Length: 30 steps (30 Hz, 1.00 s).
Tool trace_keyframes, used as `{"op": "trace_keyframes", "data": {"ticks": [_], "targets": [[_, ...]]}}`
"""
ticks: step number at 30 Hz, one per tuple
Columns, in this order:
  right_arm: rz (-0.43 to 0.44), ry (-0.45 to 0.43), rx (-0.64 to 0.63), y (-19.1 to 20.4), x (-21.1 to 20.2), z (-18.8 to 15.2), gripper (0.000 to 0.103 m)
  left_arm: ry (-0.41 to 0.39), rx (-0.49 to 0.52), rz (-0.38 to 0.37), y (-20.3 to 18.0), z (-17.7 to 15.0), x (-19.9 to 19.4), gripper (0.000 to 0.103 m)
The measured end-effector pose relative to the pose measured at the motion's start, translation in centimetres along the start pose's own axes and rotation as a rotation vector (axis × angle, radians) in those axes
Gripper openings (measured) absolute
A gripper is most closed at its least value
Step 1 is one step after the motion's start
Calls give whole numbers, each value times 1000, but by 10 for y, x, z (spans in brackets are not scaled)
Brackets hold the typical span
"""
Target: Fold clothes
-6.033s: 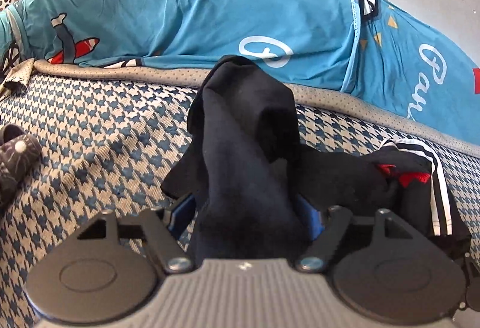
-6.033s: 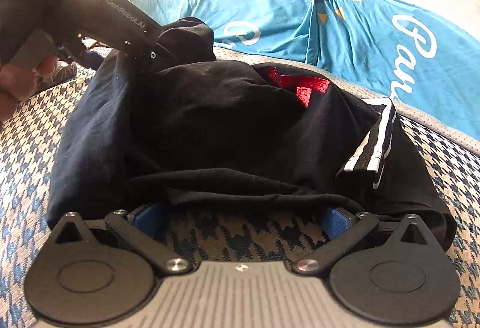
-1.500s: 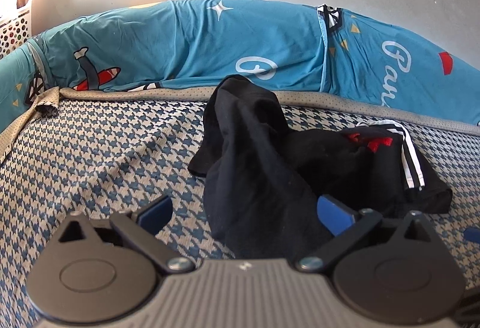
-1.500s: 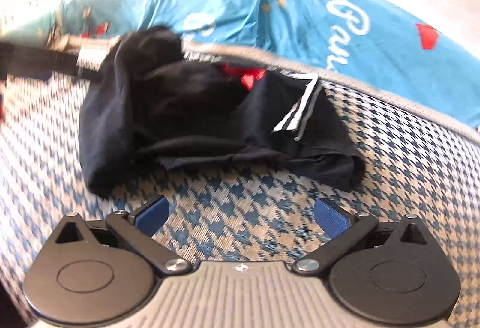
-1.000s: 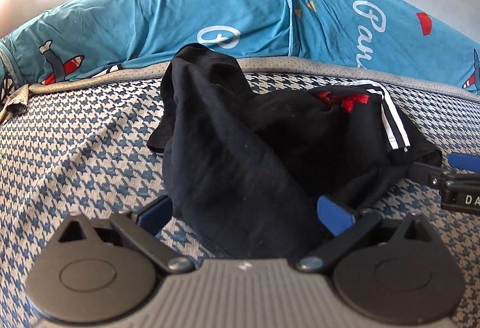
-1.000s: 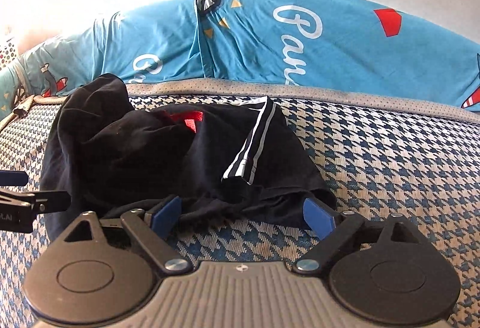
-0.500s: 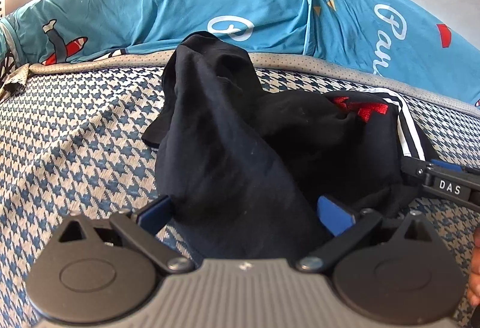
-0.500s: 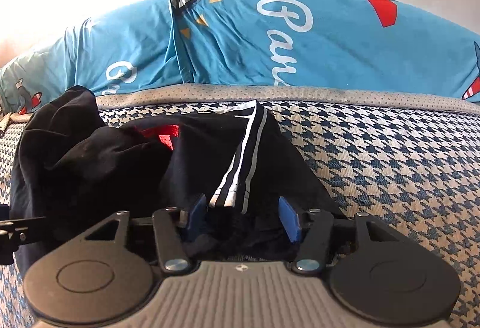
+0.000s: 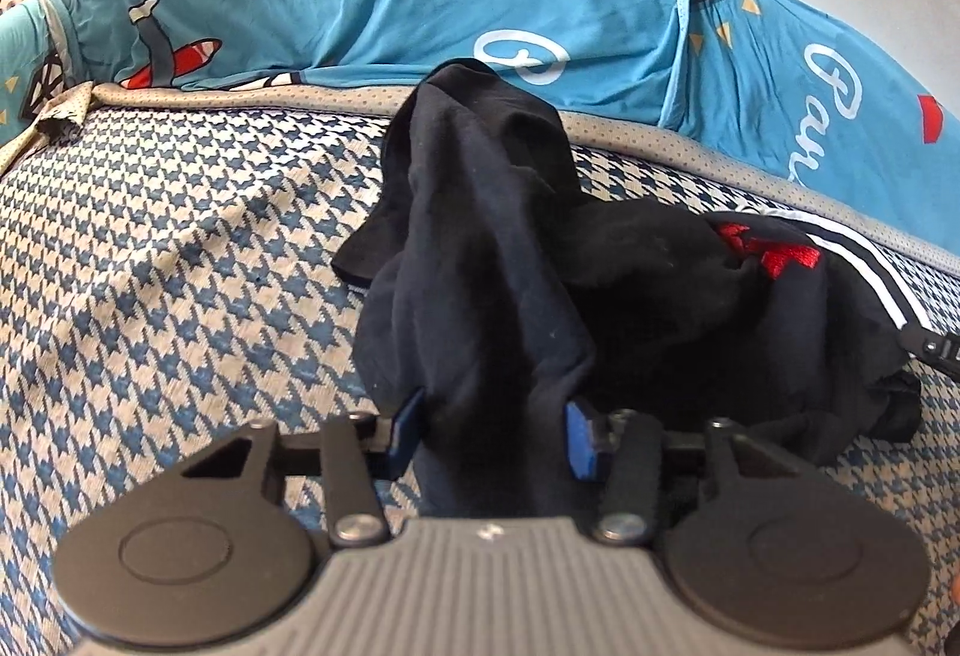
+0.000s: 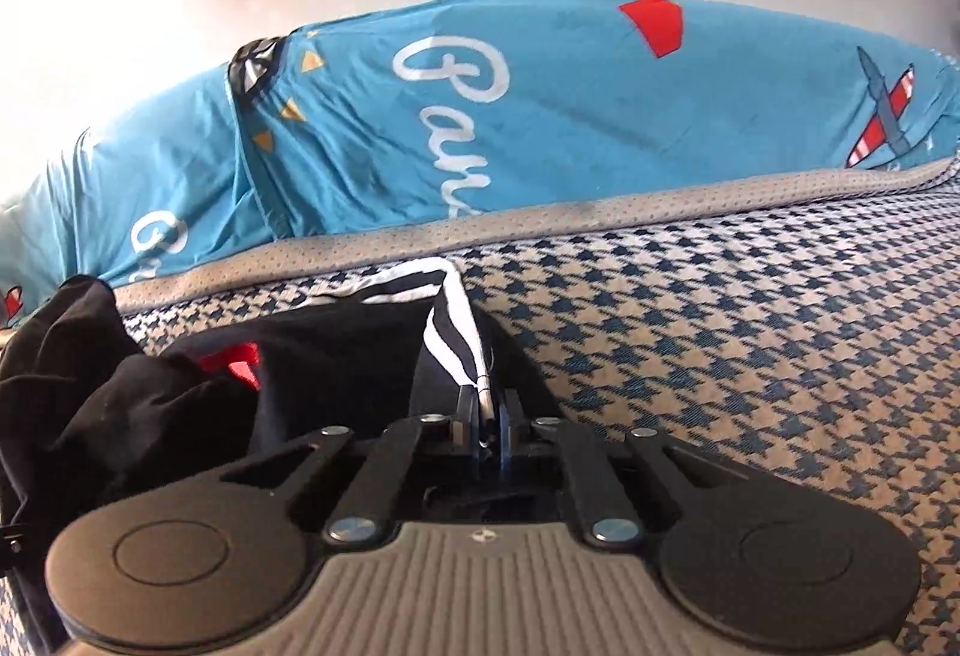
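Here, a crumpled black garment (image 9: 498,260) lies on a blue-and-cream houndstooth bed surface (image 9: 180,260), toward the far edge, just in front of a long blue printed cushion (image 9: 390,2) that runs along the wall. The left gripper (image 9: 492,434) has its jaws closed around a bunched fold at the near left end of the garment, cloth filling the gap between the blue pads. The right gripper (image 10: 487,434) has its jaws clenched tight on the white-striped band (image 10: 456,332) at the garment's right end. A red patch (image 9: 774,254) shows among the folds between the two grips.
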State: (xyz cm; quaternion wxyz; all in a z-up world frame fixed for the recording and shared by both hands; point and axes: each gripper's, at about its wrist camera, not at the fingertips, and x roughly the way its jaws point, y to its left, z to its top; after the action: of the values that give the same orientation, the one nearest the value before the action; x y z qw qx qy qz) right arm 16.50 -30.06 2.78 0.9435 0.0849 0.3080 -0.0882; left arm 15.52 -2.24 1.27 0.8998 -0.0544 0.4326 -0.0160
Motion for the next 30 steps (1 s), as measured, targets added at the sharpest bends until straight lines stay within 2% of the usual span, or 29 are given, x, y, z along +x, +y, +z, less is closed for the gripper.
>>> {"op": "trace_keyframes", "data": {"ticks": [6, 11, 15, 19, 23, 26, 28, 29, 30], "targets": [[-91, -51, 61, -27, -13, 10, 7, -31, -4, 29, 3, 3, -14, 42], [-166, -90, 113, -50, -24, 19, 7, -79, 0, 114, 11, 9, -25, 42], [-217, -111, 143, -68, -34, 22, 7, -59, -36, 136, 25, 11, -27, 42], [-250, -114, 163, -82, -45, 21, 7, -83, -23, 198, 30, 11, -34, 42], [-286, -104, 196, -97, -54, 20, 7, -70, -50, 147, 35, 11, -38, 44], [-305, -68, 236, -107, -55, 17, 10, -65, -54, 97, 33, 8, -39, 59], [-310, -39, 269, -112, -56, 15, 28, -65, -67, 59, 31, 7, -39, 79], [-302, -28, 280, -114, -57, 14, 47, -69, -67, 51, 28, 6, -40, 82], [-279, -25, 288, -115, -57, 12, 50, -73, -60, 48, 25, 6, -40, 85]]}}
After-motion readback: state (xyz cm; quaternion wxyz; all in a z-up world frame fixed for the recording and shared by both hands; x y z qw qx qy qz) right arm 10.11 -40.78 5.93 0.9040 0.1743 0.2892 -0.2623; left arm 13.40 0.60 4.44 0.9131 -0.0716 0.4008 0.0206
